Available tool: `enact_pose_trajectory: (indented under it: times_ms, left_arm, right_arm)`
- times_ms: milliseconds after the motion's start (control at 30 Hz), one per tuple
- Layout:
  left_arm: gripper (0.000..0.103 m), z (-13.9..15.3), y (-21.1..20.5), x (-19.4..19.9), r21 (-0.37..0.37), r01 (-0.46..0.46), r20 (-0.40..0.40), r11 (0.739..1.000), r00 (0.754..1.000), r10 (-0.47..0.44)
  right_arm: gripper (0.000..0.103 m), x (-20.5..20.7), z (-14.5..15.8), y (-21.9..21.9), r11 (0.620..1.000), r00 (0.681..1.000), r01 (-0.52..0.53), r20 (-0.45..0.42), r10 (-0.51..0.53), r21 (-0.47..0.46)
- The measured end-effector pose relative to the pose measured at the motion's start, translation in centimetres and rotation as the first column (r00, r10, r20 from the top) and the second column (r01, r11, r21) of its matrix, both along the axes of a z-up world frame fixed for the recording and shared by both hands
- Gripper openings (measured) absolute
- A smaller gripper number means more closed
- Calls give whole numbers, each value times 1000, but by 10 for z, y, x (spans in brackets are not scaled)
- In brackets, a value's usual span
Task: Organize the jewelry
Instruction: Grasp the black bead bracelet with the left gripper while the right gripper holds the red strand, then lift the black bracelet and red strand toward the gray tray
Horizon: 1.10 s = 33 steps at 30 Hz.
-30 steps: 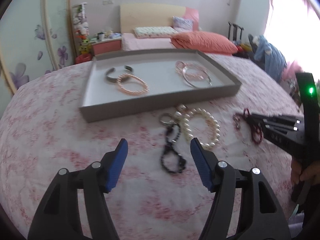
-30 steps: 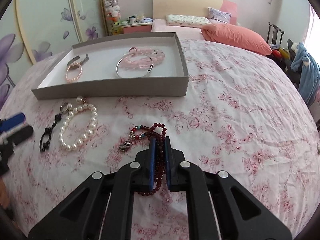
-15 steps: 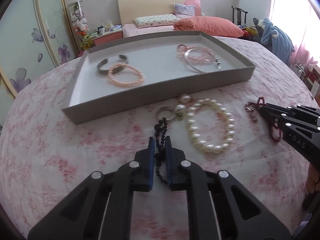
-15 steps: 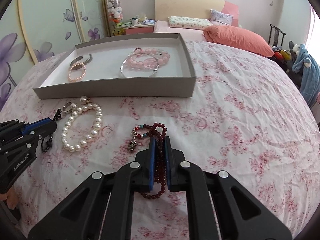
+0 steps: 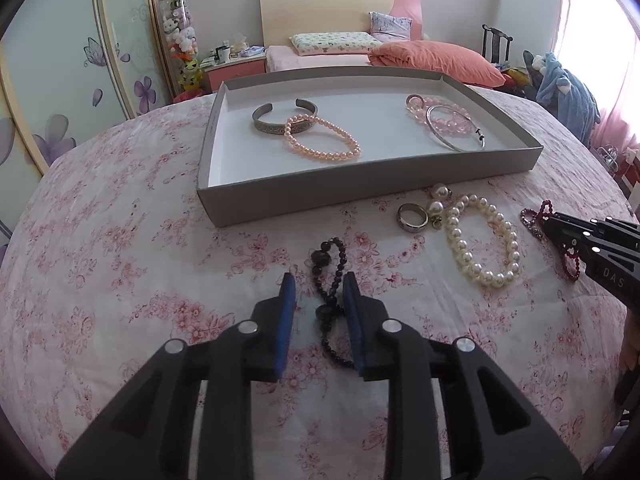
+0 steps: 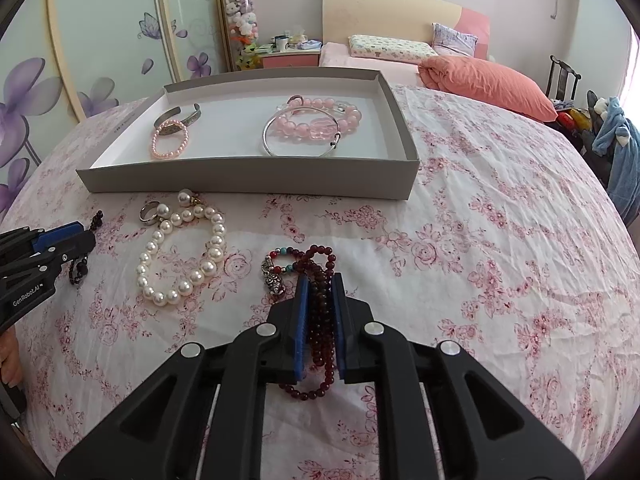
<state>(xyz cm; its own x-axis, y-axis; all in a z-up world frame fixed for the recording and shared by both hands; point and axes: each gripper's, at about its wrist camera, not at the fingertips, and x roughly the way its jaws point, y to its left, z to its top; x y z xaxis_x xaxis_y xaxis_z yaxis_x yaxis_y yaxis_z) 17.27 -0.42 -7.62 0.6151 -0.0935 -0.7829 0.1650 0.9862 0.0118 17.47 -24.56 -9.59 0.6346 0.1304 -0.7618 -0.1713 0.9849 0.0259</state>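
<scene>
A grey tray (image 5: pixel 360 184) (image 6: pixel 248 182) on the floral cloth holds a metal cuff (image 5: pixel 280 118), a pink pearl bracelet (image 5: pixel 322 142), a pink bead bracelet (image 6: pixel 316 122) and a silver bangle (image 5: pixel 456 132). In front of the tray lie a white pearl bracelet (image 5: pixel 482 240) (image 6: pixel 182 256), a ring (image 5: pixel 412 217) and pearl earrings (image 5: pixel 438 198). My left gripper (image 5: pixel 318 284) is partly open around a black bead bracelet (image 5: pixel 330 276), jaws not touching it. My right gripper (image 6: pixel 320 284) is shut on a dark red bead bracelet (image 6: pixel 320 304) with a silver charm.
The table is covered in a pink floral cloth (image 6: pixel 500 260). Behind it stand a bed with an orange pillow (image 5: pixel 436 62), a nightstand (image 5: pixel 236 70) and wardrobe doors with purple flowers (image 6: pixel 80 60). A chair with blue clothes (image 5: pixel 564 92) is at the right.
My left gripper closed on the black bracelet half a second ago, dragged it left away from the ring, and has now opened partly. My right gripper stays shut on the red bracelet.
</scene>
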Motion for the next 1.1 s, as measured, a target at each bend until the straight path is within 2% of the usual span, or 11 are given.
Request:
enact_pose_trajectory:
  times_ms: [367, 433, 567, 867, 1100]
  left_arm:
    - [25, -1, 2, -2, -20, -1, -3, 1000, 1000, 1]
    - [11, 0, 5, -2, -28, -11, -2, 1000, 1000, 11]
    - [10, 1, 10, -5, -64, -16, -4, 998, 1000, 16]
    - [10, 12, 16, -15, -112, -16, 26, 994, 999, 19]
    - [10, 22, 19, -21, -142, -20, 59, 990, 998, 29]
  right_arm:
    - [15, 1, 0, -3, 1000, 1000, 7, -7, -7, 29]
    - [15, 2, 0, -3, 999, 1000, 8, -7, -8, 31]
    - [10, 0, 1, -9, 998, 1000, 20, -5, -20, 62]
    - [9, -5, 8, -12, 995, 999, 18, 29, -21, 100]
    - [9, -14, 25, -11, 992, 995, 5, 96, -17, 126]
